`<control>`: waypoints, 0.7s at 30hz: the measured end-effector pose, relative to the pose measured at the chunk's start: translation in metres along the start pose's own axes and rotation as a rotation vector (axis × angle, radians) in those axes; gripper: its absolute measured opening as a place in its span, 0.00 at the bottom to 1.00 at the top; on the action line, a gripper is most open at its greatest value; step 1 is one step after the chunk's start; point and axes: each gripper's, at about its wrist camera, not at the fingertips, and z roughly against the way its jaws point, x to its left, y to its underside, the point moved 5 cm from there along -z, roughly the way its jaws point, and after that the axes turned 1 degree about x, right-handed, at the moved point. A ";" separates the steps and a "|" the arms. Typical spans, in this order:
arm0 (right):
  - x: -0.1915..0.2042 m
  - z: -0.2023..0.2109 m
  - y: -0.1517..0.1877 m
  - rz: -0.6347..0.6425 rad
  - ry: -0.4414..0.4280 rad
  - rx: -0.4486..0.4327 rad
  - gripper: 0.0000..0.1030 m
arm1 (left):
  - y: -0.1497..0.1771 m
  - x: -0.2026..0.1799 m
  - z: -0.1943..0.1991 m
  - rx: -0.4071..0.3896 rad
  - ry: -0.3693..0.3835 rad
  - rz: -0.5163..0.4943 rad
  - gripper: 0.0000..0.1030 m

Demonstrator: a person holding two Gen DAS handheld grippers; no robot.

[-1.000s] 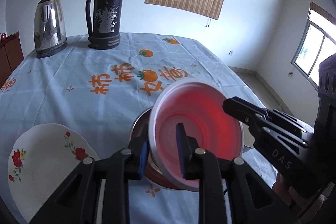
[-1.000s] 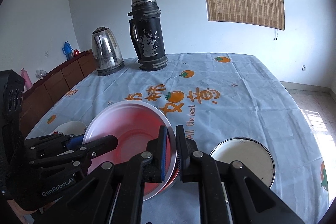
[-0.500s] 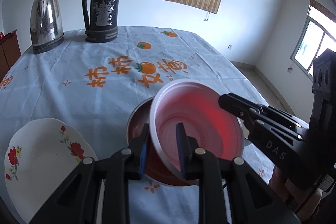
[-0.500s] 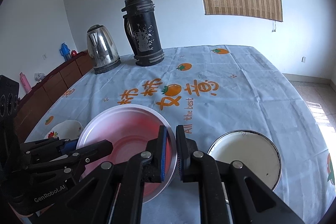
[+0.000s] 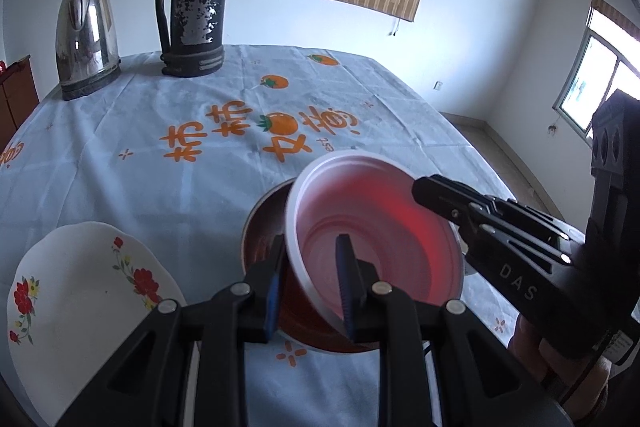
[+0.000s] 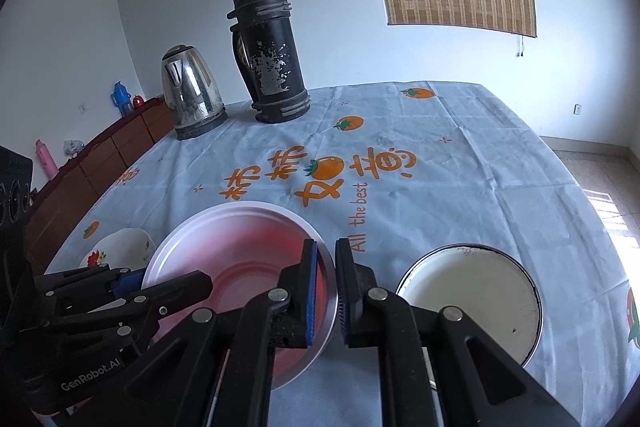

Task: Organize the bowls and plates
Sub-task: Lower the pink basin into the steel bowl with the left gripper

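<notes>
I hold the pink bowl [image 5: 372, 239] by its rim from both sides. My left gripper [image 5: 310, 283] pinches the near edge, my right gripper [image 6: 326, 287] pinches the other. It hangs tilted over a red bowl [image 5: 264, 231] on the table [image 5: 160, 187], between the flower plate [image 5: 80, 291] and the white dish [image 6: 472, 299].

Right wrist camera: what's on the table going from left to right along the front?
Flowered plate → pink bowl, pinched at its rim by both grippers' fingers → white enamel plate.
</notes>
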 end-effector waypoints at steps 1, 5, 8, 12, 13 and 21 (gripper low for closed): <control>0.000 -0.001 0.000 0.001 0.002 0.000 0.10 | 0.000 0.000 0.000 0.001 -0.001 0.000 0.21; 0.001 -0.004 0.001 0.002 0.005 0.005 0.10 | 0.002 0.001 -0.003 0.011 -0.004 -0.001 0.21; 0.001 -0.006 0.002 0.007 0.010 0.006 0.10 | 0.003 0.002 -0.004 0.016 -0.006 -0.002 0.22; 0.002 -0.008 0.003 0.014 0.019 0.008 0.11 | 0.004 0.001 -0.005 0.020 -0.004 -0.005 0.22; 0.002 -0.008 0.003 0.017 0.019 0.008 0.11 | 0.005 0.001 -0.004 0.020 -0.004 -0.005 0.22; 0.006 -0.008 0.005 0.049 0.046 0.005 0.11 | 0.005 0.001 -0.005 0.020 -0.011 -0.016 0.22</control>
